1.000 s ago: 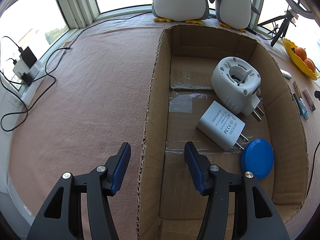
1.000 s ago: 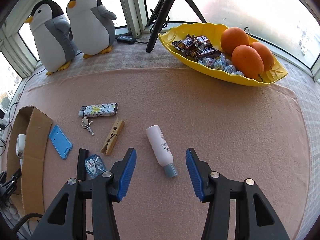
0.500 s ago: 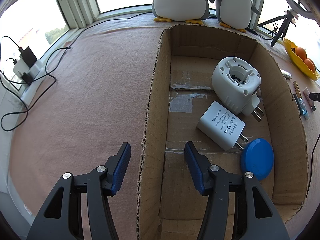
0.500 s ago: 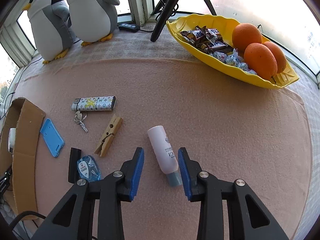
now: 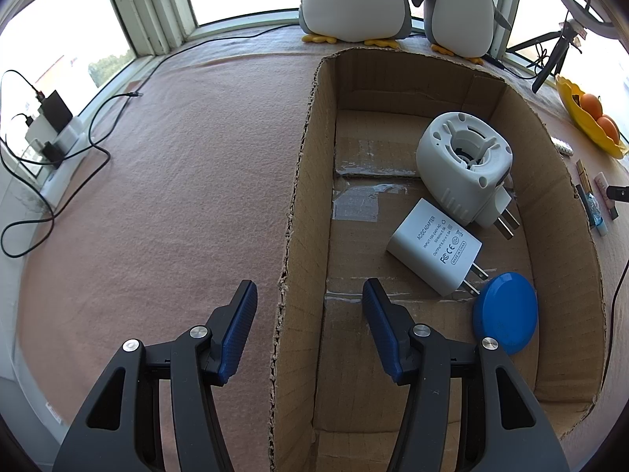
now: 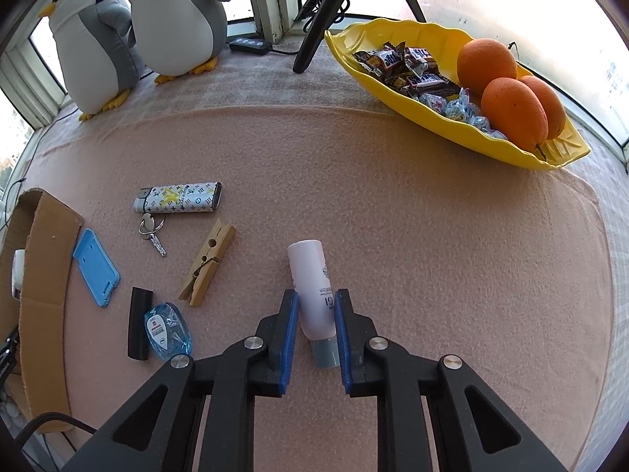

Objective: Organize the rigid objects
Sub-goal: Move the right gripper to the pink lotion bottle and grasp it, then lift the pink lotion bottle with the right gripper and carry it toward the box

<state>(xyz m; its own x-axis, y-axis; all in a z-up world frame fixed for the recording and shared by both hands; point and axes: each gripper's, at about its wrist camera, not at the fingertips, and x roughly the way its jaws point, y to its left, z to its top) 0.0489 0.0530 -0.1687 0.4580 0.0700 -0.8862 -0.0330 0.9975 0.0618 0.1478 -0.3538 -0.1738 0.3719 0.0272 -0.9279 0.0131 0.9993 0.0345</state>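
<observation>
A small white squeeze bottle (image 6: 312, 291) with a grey-blue cap lies on the pink felt cloth (image 6: 412, 236) at lower centre of the right wrist view. It sits between the blue pads of the right gripper (image 6: 314, 308), whose jaws have just been closing around it; both pads stand right against its sides, though firm pressure cannot be confirmed.

To the left of the bottle lie a wooden clothespin (image 6: 207, 262), a patterned lighter (image 6: 179, 199) with a small key (image 6: 151, 232) below it, a blue plastic holder (image 6: 96, 267), a black bar (image 6: 138, 324) and a clear blue floss case (image 6: 168, 328) touching it. At upper right a yellow dish (image 6: 558, 153) holds oranges (image 6: 513, 110) and wrapped sweets. Two plush penguins (image 6: 177, 15) stand by the window frames at upper left.

In the left wrist view, the left gripper (image 5: 308, 291) straddles the near left wall of an open cardboard box (image 5: 302, 196), its pads apart on either side of that wall without clearly touching it. Inside the box lie a white AC adapter (image 5: 432, 246), a white plug-in device (image 5: 464, 165) and a blue round lid (image 5: 505, 316). At the left edge, chargers and black cables (image 5: 94, 145) rest along a bright windowsill.
</observation>
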